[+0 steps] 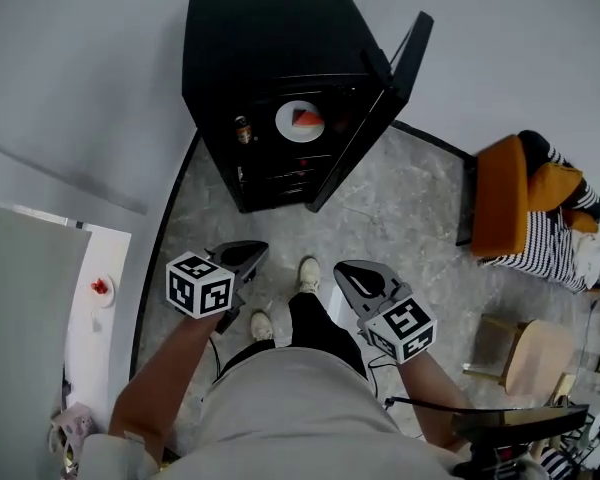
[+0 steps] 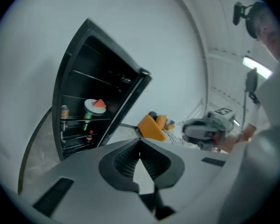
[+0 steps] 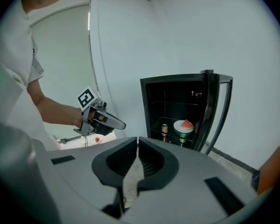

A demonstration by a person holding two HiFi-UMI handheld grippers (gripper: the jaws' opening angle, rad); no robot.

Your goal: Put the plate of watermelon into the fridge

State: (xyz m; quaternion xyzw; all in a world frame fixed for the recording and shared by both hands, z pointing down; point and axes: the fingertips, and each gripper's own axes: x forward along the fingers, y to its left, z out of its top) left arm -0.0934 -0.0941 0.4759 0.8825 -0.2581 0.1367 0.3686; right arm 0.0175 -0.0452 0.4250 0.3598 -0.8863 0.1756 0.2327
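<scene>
Two grippers, both held low in front of you, well apart from the fridge [image 1: 260,38]. Left gripper [image 1: 244,259]: jaws together, nothing between them. Right gripper [image 1: 357,277]: jaws together as well, empty. Plate of watermelon [image 1: 300,121] sits on a shelf inside the black fridge, red wedge on top. Fridge door [image 1: 385,103] stands open on the right side. A can [image 1: 243,129] stands near the plate, at its left in the head view
</scene>
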